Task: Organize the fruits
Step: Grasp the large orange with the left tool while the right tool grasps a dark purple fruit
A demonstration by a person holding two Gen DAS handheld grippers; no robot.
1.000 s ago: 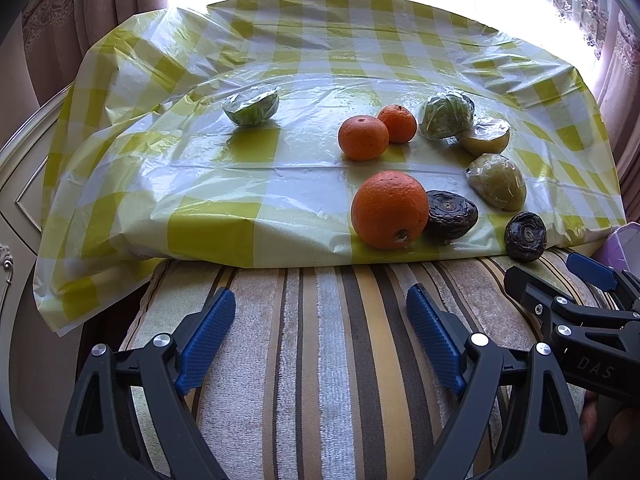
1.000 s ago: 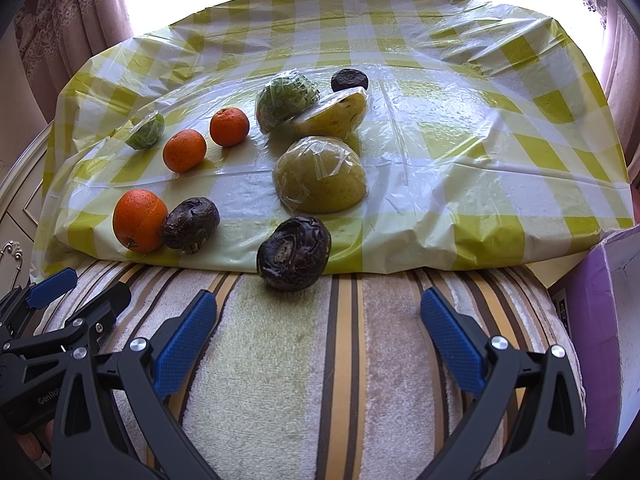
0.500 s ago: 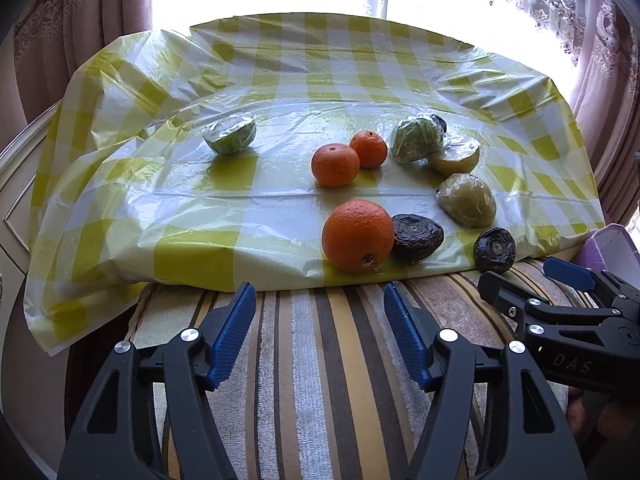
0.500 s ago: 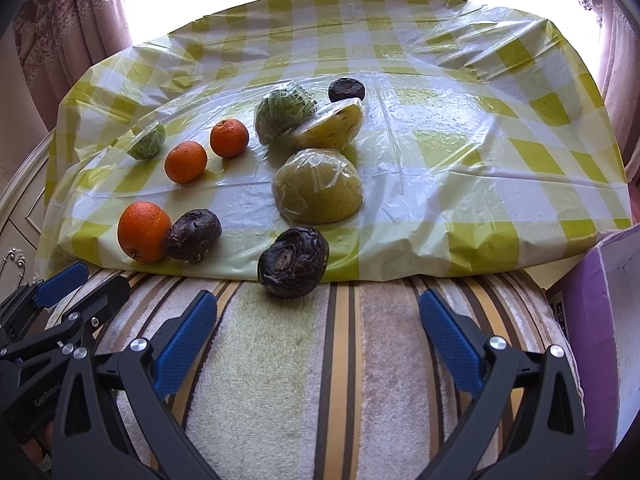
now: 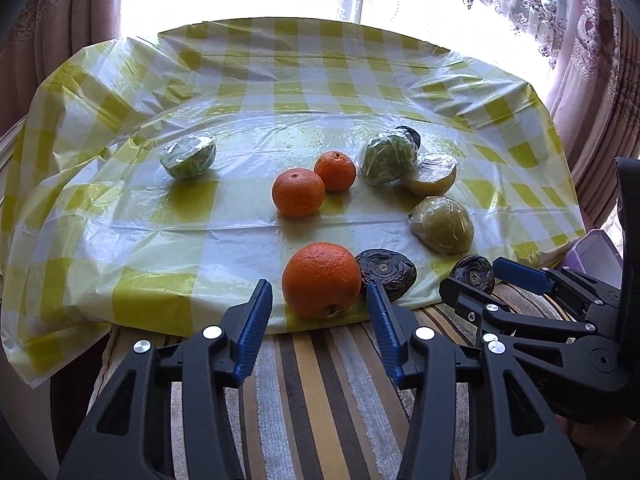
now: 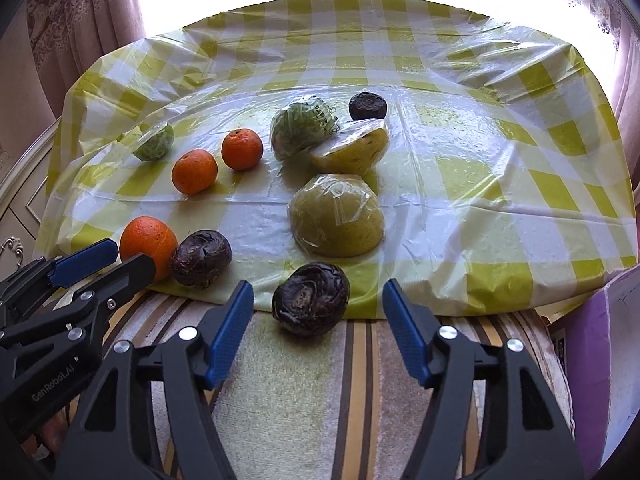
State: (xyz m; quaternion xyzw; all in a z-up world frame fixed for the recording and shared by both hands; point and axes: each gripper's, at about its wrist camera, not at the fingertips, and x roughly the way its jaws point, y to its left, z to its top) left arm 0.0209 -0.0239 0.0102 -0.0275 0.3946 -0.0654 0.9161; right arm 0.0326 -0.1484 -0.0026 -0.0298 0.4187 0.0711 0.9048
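Left gripper (image 5: 320,320) jaws just closing, apart, big orange (image 5: 321,279) lower centre between them, untouched; right gripper (image 6: 318,320) closing likewise, apart around dark passion fruit (image 6: 310,304), lower centre.

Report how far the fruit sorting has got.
Done: nothing visibly; the fruits lie scattered on the checked tablecloth. In hand: nothing held. The left gripper, jaws just narrowed, frames the large orange without touching it; the right gripper, also just narrowed, frames a dark wrinkled fruit. Left: all of it, including two mandarins and the wrapped halves.
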